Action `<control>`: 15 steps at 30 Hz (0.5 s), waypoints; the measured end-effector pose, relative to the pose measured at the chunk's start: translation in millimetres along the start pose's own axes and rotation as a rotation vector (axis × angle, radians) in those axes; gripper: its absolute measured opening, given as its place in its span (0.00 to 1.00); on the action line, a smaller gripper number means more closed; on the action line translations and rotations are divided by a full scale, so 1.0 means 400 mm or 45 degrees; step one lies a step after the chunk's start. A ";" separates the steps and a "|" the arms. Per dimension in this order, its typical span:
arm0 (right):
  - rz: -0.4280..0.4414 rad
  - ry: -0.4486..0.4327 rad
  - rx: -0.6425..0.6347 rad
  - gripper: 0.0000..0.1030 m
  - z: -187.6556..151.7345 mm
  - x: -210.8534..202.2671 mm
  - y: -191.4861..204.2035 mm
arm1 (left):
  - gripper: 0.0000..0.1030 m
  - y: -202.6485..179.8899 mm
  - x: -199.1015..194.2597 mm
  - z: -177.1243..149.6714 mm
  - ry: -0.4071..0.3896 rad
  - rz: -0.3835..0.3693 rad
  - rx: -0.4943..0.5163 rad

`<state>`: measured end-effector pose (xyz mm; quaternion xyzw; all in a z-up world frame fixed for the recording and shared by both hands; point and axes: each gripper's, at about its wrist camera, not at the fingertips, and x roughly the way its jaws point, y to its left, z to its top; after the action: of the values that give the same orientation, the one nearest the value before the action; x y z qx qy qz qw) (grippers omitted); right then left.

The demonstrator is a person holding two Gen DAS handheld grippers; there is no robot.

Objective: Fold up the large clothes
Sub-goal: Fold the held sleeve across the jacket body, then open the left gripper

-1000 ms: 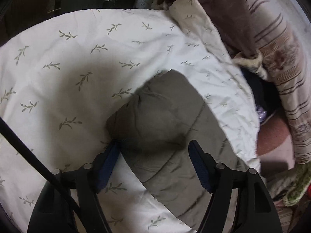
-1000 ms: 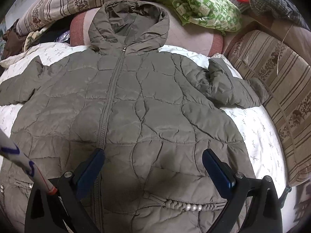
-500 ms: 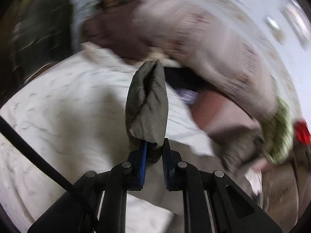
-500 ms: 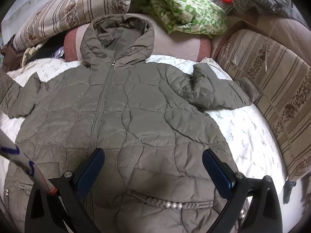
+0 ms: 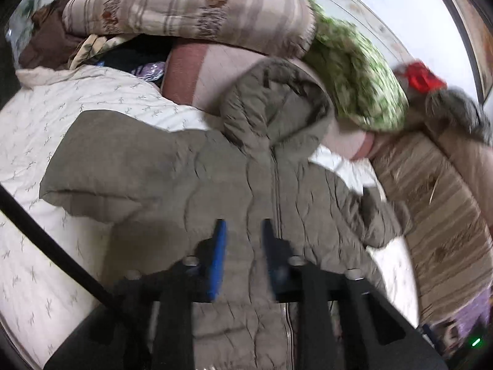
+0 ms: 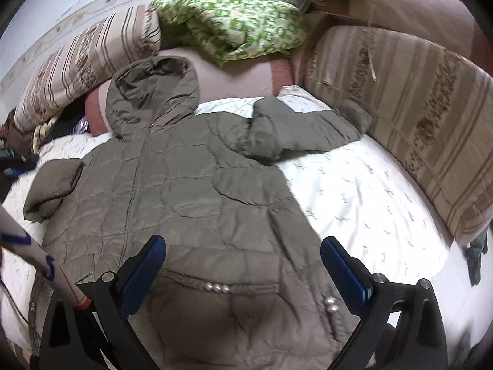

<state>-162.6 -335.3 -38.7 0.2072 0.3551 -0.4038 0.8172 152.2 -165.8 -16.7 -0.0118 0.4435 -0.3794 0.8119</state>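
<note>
Olive jacket (image 6: 191, 203) flat on leaf-print sheet (image 6: 354, 197); both sleeves folded inward

A white sheet (image 6: 354, 191) with a leaf-sprig print covers the bed. Striped beige bolsters (image 6: 409, 98) line its far and right edges. A green-and-white patterned cloth (image 6: 234, 27) lies on the pink cushion (image 6: 243, 77) (a red item (image 5: 422, 75) sits just beyond it).
</note>
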 end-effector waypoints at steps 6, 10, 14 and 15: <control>0.074 -0.003 -0.035 0.99 0.004 -0.033 -0.016 | 0.58 -0.021 -0.073 -0.097 -0.118 0.186 0.084; 0.214 0.054 -0.124 0.99 0.021 -0.014 0.058 | 0.61 0.058 -0.081 -0.111 -0.194 0.456 0.053; 0.359 0.140 -0.189 0.99 0.034 0.020 0.174 | 0.61 0.176 -0.049 -0.108 -0.173 0.507 -0.081; 0.391 0.162 -0.200 0.99 0.037 0.033 0.207 | 0.61 0.211 -0.039 -0.107 -0.161 0.487 -0.122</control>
<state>-84.0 -302.6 -34.2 0.2198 0.4008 -0.2312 0.8588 167.2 -82.4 -61.8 0.0103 0.4033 -0.1953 0.8939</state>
